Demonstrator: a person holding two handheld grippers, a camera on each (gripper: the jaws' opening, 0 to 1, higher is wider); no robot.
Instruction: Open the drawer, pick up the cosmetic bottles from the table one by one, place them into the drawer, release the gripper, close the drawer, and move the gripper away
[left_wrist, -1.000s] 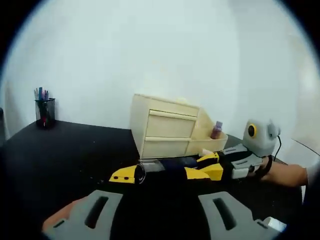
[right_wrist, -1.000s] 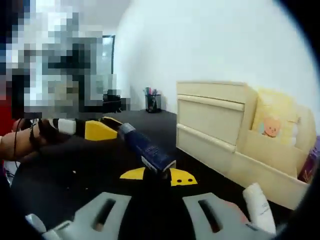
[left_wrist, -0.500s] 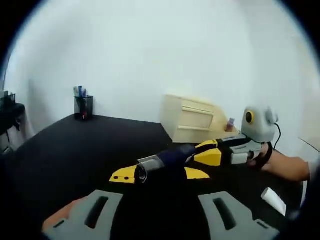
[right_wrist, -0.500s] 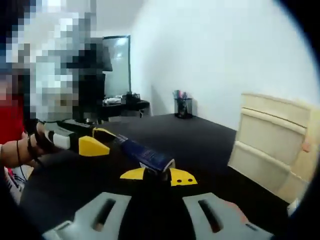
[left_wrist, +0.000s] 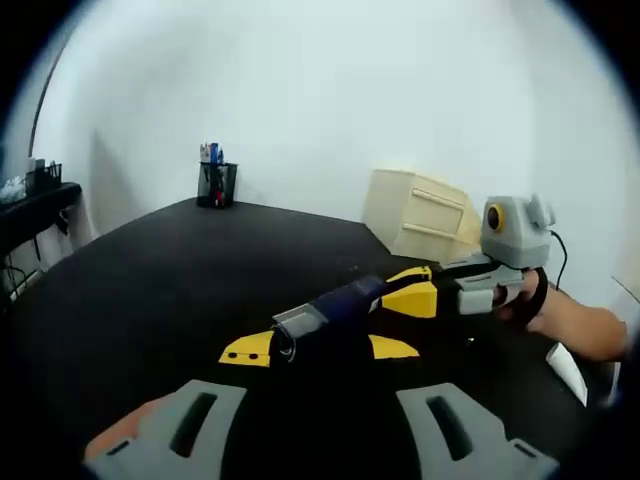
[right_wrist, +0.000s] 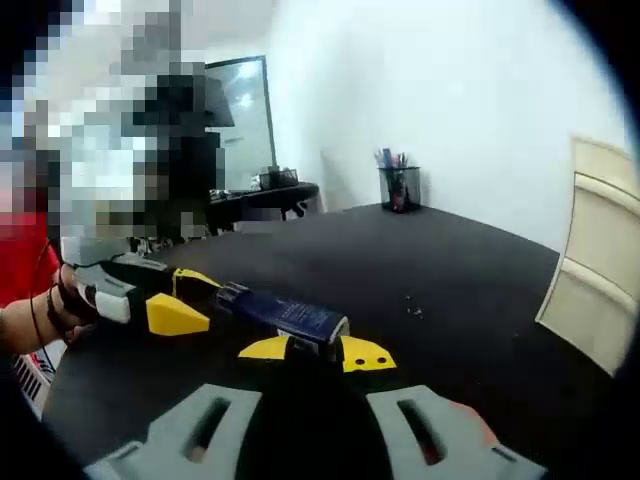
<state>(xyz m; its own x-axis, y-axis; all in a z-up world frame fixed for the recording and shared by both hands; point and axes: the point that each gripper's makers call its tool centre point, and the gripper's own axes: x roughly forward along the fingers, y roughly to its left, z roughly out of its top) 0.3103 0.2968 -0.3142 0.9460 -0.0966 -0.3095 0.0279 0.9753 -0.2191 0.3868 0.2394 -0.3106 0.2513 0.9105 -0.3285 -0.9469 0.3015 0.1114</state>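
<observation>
A dark blue cosmetic bottle with a silver cap hangs level above the black table. My left gripper is shut on its cap end, yellow tips on either side. My right gripper comes in from the right and grips the other end. In the right gripper view the same bottle runs from my right gripper to the left gripper at the left. The cream drawer cabinet stands at the back with both drawers shut; its edge is at the right.
A white tube lies on the table at the right. A black pen holder stands at the table's far edge. A person's hands hold the grippers. A dark side table stands beyond.
Both views have swung away from the cabinet, which now looks smaller and farther right. The blue bottle has stayed held between both grippers throughout.
</observation>
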